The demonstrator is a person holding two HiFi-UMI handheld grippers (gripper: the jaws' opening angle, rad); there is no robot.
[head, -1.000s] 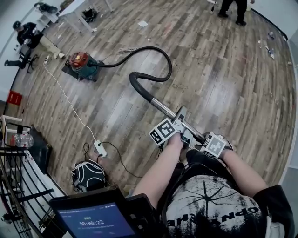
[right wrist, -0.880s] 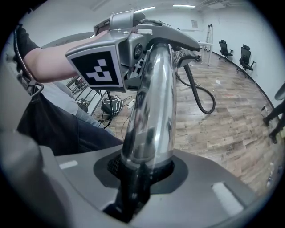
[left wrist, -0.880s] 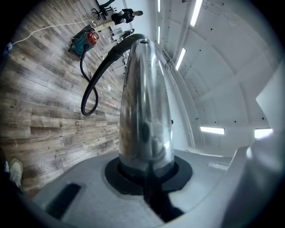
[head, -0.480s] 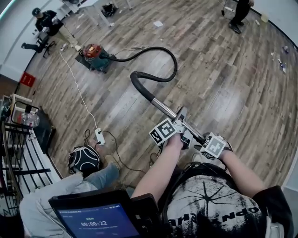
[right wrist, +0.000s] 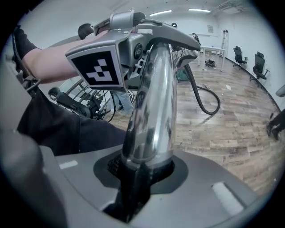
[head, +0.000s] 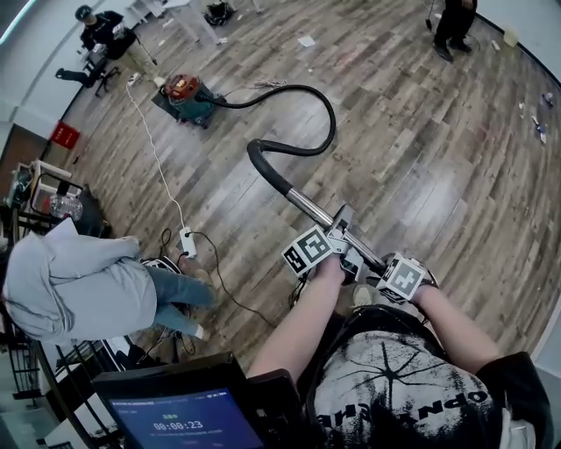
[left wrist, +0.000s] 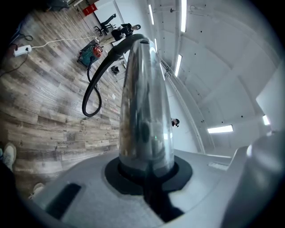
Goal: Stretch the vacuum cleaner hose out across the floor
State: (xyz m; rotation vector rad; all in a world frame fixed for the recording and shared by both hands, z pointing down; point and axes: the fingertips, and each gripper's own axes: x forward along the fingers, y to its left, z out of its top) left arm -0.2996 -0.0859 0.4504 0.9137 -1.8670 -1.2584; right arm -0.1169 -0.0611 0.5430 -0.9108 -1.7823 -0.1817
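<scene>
A red and teal vacuum cleaner [head: 184,95] stands far off on the wood floor. Its black hose [head: 326,114] curls in an S to a chrome wand [head: 305,205], which I hold in front of my body. My left gripper [head: 340,224] is shut on the wand higher up the tube. My right gripper [head: 375,265] is shut on it nearer my body. In the left gripper view the wand [left wrist: 144,111] runs out from between the jaws of the left gripper [left wrist: 147,180] toward the hose [left wrist: 92,87] and the vacuum cleaner [left wrist: 91,52]. In the right gripper view the right gripper [right wrist: 141,180] clamps the wand [right wrist: 151,111] just below the left gripper [right wrist: 133,49].
A person in a grey hoodie [head: 74,282] crouches at the left beside a power strip [head: 186,241] and its white cable [head: 153,149]. A metal rack [head: 39,197] stands at the left edge. Another person [head: 456,22] stands at the far right, and one sits at far left [head: 105,31]. A tablet [head: 180,421] is near me.
The floor and the vacuum cleaner have slid up and to the right in the head view. A person in a grey hoodie has come in at the left. Both grippers keep their grip.
</scene>
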